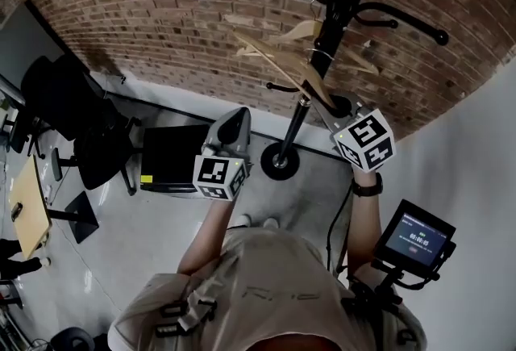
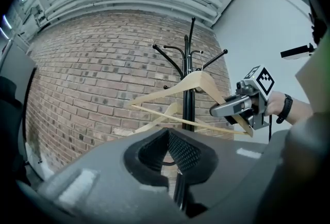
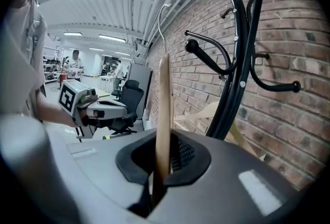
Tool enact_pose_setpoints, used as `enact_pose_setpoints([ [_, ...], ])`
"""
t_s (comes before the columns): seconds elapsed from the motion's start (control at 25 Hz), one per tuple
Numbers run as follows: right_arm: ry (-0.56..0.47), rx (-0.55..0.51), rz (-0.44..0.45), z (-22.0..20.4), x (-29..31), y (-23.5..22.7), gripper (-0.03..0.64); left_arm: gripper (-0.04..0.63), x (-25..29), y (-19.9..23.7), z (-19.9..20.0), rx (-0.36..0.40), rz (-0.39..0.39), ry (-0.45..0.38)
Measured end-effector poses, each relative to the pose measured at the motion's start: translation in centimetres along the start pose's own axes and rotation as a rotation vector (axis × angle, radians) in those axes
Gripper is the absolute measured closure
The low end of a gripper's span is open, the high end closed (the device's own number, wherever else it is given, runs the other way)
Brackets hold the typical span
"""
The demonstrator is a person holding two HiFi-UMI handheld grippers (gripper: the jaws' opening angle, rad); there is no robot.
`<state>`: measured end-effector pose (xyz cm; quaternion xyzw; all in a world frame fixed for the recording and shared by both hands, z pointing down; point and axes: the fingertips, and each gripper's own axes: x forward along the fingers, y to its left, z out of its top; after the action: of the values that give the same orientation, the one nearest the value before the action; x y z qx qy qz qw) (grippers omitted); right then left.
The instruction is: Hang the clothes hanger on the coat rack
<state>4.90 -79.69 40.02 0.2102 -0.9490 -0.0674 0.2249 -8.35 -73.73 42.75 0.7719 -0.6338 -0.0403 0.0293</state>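
- While the right tongs (image 3: 164,164) clamp the wooden hanger (image 3: 164,99) by one arm, its wire hook (image 3: 159,22) points upward beside the coat rack (image 3: 242,73), probably ready to catch a peg.
- Left tongs (image 2: 172,156) are closed on nothing, apparently idle.

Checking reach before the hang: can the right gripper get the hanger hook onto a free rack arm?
Probably yes. The right gripper holds the hanger upright, its hook near a bare rack arm, with nothing visible between them.

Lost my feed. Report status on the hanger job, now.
Right gripper shut on wooden hanger, not yet hung on coat rack. Left gripper shut, empty. Second hanger already hanging low on the rack, close by.
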Motion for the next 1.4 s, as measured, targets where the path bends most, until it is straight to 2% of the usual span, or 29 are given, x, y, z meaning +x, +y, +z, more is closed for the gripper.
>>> enact_pose_setpoints([
  [0.2,0.038,0.042,0.026,0.8,1.1,-2.2,0.607,0.595,0.7,1.1,0.7,0.002,-0.008,-0.010],
  [0.52,0.137,0.181,-0.012,-4.8,2.8,-3.5,0.604,0.595,0.9,1.9,0.1,-0.016,-0.021,0.007],
  [0.6,0.142,0.210,-0.058,-6.0,3.0,-3.8,0.601,0.595,0.9,1.9,-0.2,-0.022,-0.030,0.013],
  [0.92,0.058,0.260,-0.264,-7.4,1.1,-4.4,0.501,0.595,0.7,0.7,-1.9,-0.044,-0.108,0.057],
  [1.12,-0.004,0.290,-0.451,-7.4,-1.9,-3.9,0.462,0.595,-0.1,0.2,-2.1,-0.024,-0.155,0.063],
  [1.24,-0.049,0.293,-0.536,-6.9,-4.0,-2.7,0.463,0.595,-0.8,-0.1,-2.5,-0.006,-0.180,0.069],
  [1.4,-0.086,0.300,-0.553,-6.3,-5.4,-0.3,0.504,0.595,-1.2,-0.4,-3.0,-0.018,-0.210,0.076],
])
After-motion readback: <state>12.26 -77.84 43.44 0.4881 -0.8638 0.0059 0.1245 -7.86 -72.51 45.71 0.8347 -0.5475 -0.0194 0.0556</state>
